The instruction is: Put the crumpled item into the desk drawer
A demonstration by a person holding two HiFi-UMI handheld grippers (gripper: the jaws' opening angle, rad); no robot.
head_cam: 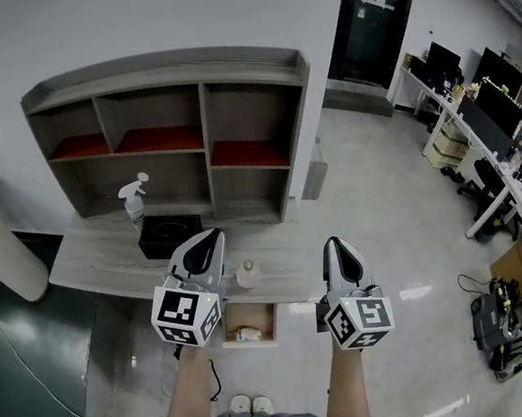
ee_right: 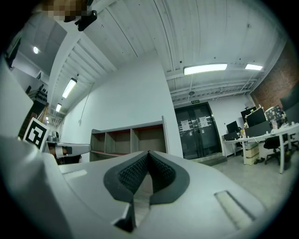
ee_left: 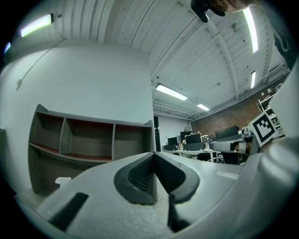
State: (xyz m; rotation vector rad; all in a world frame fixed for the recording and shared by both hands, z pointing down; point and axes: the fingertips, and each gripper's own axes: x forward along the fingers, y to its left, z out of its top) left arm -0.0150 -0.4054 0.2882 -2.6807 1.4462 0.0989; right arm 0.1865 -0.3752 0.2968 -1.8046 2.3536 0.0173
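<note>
Jaws pressed together and empty, the left hand-held gripper (head_cam: 211, 237) and right hand-held gripper (head_cam: 333, 243) hang above the grey wooden bench (head_cam: 97, 261), likely because the pale crumpled item (head_cam: 248, 333) already lies in the open wooden drawer (head_cam: 272, 321).

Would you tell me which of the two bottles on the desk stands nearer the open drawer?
The small bottle at the desk's front edge, just above the drawer; the spray bottle stands back by the black box.
</note>
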